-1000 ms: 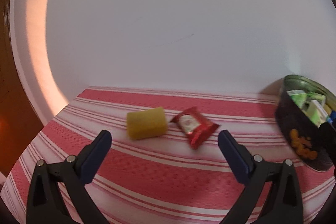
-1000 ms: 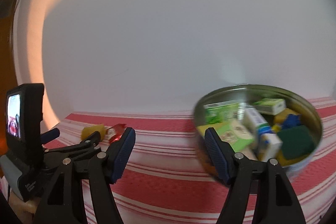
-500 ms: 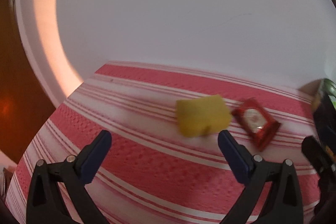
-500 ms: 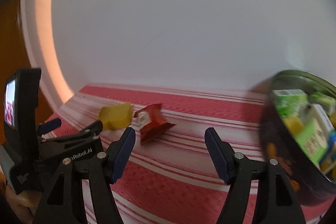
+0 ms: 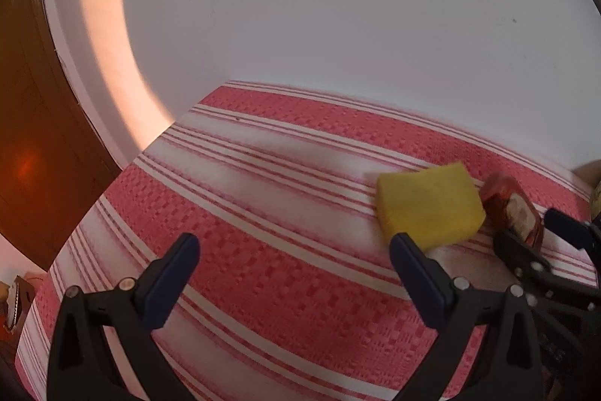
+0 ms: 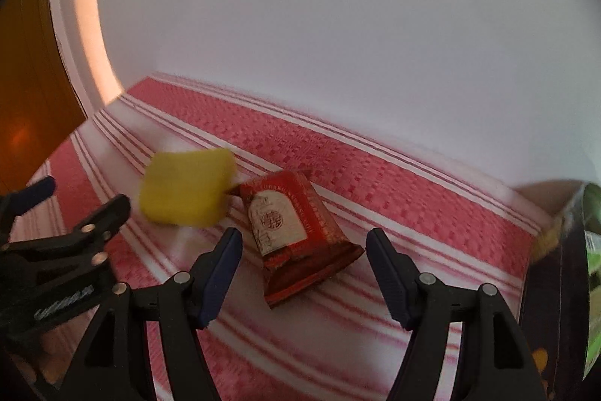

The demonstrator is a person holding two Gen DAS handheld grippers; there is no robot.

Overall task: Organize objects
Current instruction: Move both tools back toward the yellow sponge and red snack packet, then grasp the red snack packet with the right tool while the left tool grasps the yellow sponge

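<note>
A red snack packet (image 6: 296, 235) lies flat on the striped cloth, just ahead of and between the fingers of my right gripper (image 6: 304, 260), which stands open without touching it. A yellow sponge block (image 6: 188, 190) rests against the packet's left end. In the left wrist view the sponge (image 5: 428, 205) sits just beyond my right-hand finger (image 5: 417, 269), and the packet (image 5: 514, 209) lies further right. My left gripper (image 5: 293, 262) is open over bare cloth with nothing in it. Each gripper shows in the other's view: the right gripper (image 5: 533, 235) and the left gripper (image 6: 75, 202).
A round dark tin (image 6: 563, 269) holding small cartons shows at the right edge of the right wrist view. The red and white striped cloth (image 5: 263, 213) runs back to a white wall (image 5: 338, 6). A brown wooden door (image 5: 33, 138) stands at the left.
Both views have swung left. The tin has slid from the middle to the right edge. My right gripper has come up to the red packet; the sponge has drifted right in the left view.
</note>
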